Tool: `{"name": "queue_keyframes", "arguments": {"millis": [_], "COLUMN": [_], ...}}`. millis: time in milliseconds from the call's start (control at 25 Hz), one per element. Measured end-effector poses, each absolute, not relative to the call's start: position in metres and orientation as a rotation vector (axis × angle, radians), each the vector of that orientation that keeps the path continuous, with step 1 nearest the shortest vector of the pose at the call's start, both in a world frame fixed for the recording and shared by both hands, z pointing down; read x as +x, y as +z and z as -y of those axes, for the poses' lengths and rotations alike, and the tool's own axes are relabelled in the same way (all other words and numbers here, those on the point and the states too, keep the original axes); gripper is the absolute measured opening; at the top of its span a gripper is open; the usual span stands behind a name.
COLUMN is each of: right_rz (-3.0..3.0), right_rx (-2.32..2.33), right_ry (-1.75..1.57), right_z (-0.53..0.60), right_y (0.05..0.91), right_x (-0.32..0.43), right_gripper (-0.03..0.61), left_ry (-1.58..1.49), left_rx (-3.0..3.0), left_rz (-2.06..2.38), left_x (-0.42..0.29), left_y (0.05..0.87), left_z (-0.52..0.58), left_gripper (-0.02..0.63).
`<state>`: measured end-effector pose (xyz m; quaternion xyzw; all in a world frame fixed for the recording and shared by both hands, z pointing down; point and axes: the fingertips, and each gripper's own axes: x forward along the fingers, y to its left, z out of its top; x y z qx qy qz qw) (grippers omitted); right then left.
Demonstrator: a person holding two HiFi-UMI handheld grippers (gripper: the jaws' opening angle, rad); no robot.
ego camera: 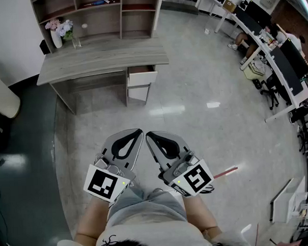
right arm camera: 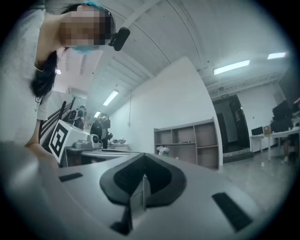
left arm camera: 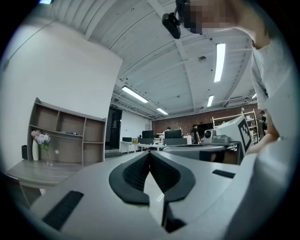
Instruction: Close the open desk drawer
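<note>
We see the left gripper (ego camera: pixel 139 131) and the right gripper (ego camera: pixel 148 136) held low over the person's lap, side by side, with their tips angled toward each other and nearly meeting. In the left gripper view, the left gripper's (left arm camera: pixel 150 153) jaws are pressed together at the tips with nothing between the dark pads. The right gripper view shows the same for the right gripper (right arm camera: pixel 143 158): the jaws are closed tip to tip and hold nothing.

The desk (ego camera: pixel 100 61) stands well apart from both grippers, across a stretch of glossy grey floor (ego camera: pixel 194 108). Its drawer (ego camera: pixel 142 78) is at the desk's right end as we look at it. The drawer is pulled out, so its white front stands clear of the desktop edge.

A shelf unit (ego camera: pixel 120 17) rises behind the desk. On the desktop's left corner we make out a white vase of flowers (ego camera: pixel 57 33) and, just beside it, what may be a small glass (ego camera: pixel 76 43).
</note>
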<state>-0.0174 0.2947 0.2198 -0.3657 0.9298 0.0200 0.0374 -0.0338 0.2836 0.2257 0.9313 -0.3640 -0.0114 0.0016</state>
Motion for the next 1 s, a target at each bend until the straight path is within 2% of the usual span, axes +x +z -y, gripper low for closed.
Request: {"name": "queue_keyframes", "arguments": {"millis": [1000], "right_rz": [-2.863], "right_rx": [-1.144], "right_ry": [0.071], "right_z": [-0.285], "right_y": [0.226], "right_x": [-0.026], "right_gripper": [0.008], "left_ry": [-0.051], "left_rx": [2.935], "left_rz": [1.059], "left_x": [-0.04], "left_y": [0.234], "left_z": [-0.264], "left_gripper": [0.011]}}
